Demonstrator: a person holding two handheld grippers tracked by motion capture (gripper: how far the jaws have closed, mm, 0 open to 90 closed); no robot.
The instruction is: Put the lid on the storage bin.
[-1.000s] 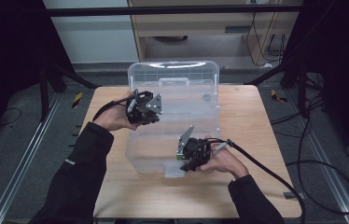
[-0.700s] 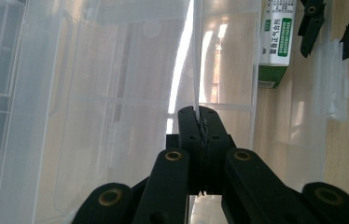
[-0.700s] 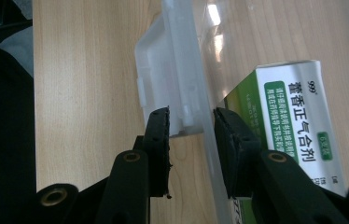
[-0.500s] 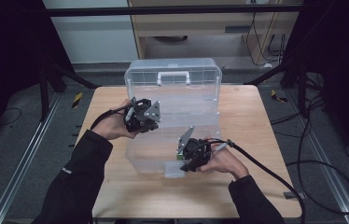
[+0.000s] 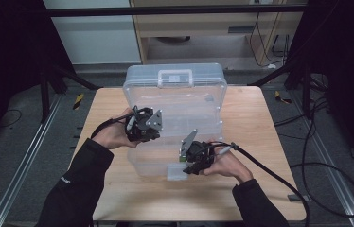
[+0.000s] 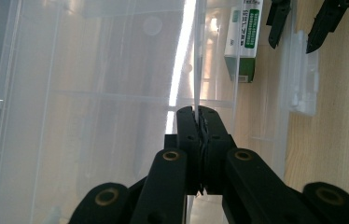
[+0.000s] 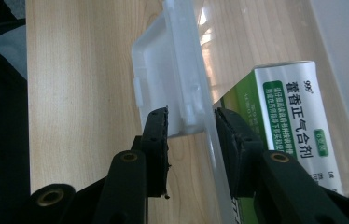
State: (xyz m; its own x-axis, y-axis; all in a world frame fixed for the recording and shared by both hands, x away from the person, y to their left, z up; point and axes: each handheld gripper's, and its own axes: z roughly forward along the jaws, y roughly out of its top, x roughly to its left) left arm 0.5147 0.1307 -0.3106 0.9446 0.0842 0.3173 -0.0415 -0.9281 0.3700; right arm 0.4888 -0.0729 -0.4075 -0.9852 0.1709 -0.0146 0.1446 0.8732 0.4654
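A clear plastic storage box (image 5: 149, 164) stands on the wooden table (image 5: 260, 118), its handled lid (image 5: 180, 101) tilted partly open. My left gripper (image 5: 146, 126) is at the lid's left side, shut on the lid's thin edge (image 6: 196, 70), which runs between the closed jaws (image 6: 198, 112). My right gripper (image 5: 191, 163) is at the box's front, and its jaws (image 7: 191, 123) are closed around the front latch (image 7: 172, 79) and the wall behind it. A green-and-white medicine carton (image 7: 294, 121) lies inside, just behind that wall. The left gripper view also shows the carton (image 6: 242, 42), the latch (image 6: 301, 74) and the right gripper (image 6: 303, 25).
A wooden cabinet (image 5: 203, 28) stands behind the table. Black frame posts (image 5: 47, 80) flank the table, and cables (image 5: 326, 165) trail over the floor at the right. The right gripper's cable (image 5: 265, 170) runs across the table's near right part.
My left gripper has moved down and toward me with the lid's edge in it, and the lid has tipped so its handle now faces the camera. The right gripper has kept still at the latch.
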